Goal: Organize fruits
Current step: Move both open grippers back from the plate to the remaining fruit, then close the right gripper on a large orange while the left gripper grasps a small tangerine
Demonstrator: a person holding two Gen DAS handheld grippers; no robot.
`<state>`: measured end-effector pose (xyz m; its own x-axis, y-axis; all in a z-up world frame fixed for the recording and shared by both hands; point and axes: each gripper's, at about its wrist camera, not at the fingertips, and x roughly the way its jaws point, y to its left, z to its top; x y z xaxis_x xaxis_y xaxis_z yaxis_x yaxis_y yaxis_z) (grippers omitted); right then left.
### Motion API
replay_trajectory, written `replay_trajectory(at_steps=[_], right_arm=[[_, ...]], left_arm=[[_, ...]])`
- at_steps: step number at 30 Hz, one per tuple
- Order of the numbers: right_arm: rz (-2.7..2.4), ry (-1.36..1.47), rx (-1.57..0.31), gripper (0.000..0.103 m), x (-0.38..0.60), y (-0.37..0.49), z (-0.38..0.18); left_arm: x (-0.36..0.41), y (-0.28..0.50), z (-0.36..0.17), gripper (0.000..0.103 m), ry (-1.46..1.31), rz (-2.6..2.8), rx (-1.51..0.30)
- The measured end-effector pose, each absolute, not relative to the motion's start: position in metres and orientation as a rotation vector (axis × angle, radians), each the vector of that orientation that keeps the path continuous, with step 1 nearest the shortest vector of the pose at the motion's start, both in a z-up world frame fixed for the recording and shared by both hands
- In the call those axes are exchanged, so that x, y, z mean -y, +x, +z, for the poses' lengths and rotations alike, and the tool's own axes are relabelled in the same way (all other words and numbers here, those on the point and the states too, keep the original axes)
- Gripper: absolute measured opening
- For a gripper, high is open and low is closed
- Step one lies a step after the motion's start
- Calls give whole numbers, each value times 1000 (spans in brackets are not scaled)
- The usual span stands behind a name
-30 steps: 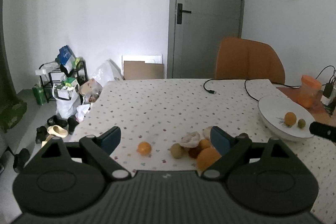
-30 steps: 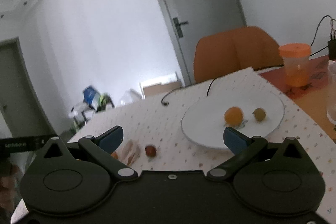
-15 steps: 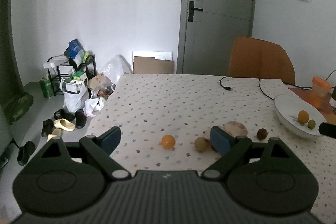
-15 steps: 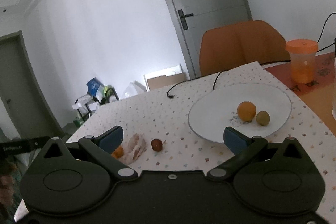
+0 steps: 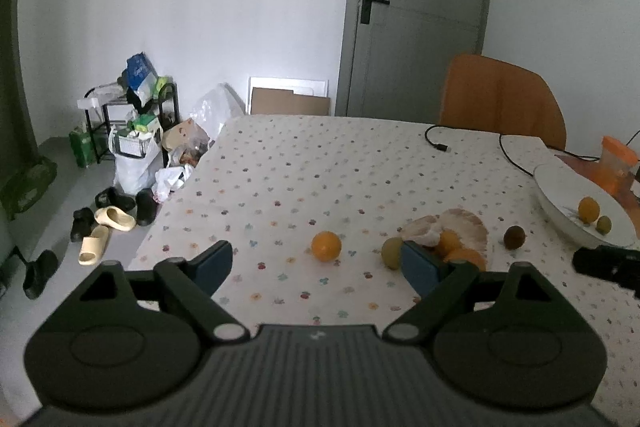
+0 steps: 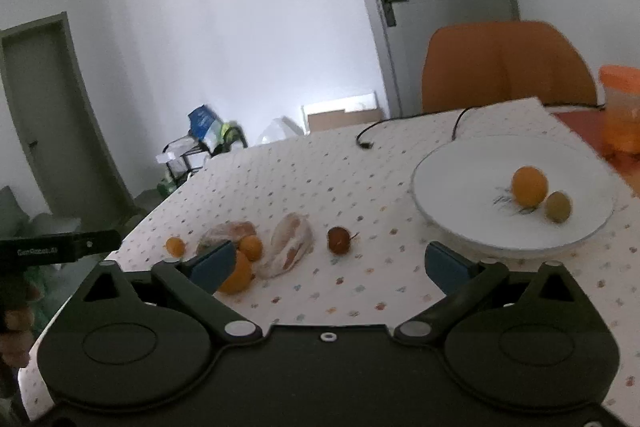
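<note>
Loose fruit lies on the dotted tablecloth: a small orange (image 5: 326, 245), a green fruit (image 5: 391, 253), a peeled pomelo piece (image 5: 444, 225) (image 6: 291, 245), oranges (image 6: 240, 267) beside it and a dark red fruit (image 5: 514, 237) (image 6: 338, 239). A white plate (image 5: 560, 195) (image 6: 460, 187) at the right holds an orange (image 6: 529, 185) and a green fruit (image 6: 558, 206). My left gripper (image 5: 316, 265) is open and empty above the near table edge. My right gripper (image 6: 328, 263) is open and empty, in front of the dark red fruit.
An orange chair (image 5: 500, 95) stands behind the table. A black cable (image 5: 436, 143) lies at the far side. An orange-lidded jar (image 6: 620, 107) stands beyond the plate. Bags, a rack and shoes (image 5: 112, 219) are on the floor to the left.
Both grippers have drawn back and turned. The right view has swung left from the plate toward the loose fruit. Both stay open and empty.
</note>
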<state>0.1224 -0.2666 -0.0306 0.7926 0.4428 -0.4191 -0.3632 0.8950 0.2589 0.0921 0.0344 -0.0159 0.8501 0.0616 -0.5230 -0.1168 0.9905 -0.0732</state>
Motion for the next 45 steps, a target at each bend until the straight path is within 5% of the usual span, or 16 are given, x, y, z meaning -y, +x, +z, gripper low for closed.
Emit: replay_trajectory(at_steps=[20,37,43,45], right_arm=[[626,134,-607,52,197,157,-52],[668,112,-639,39,172,178,-55],[673,120,-623,39,179,178,-48],[675,119,-617,39,182,178,-45]], left_arm=[[-54,126,-45,59,-182,110,-607],[-53,145,-55,54,-212,101,-637],[-45,155,-58,44,-223,106,-631],[-42,155,-60,29,-230,114,-619]])
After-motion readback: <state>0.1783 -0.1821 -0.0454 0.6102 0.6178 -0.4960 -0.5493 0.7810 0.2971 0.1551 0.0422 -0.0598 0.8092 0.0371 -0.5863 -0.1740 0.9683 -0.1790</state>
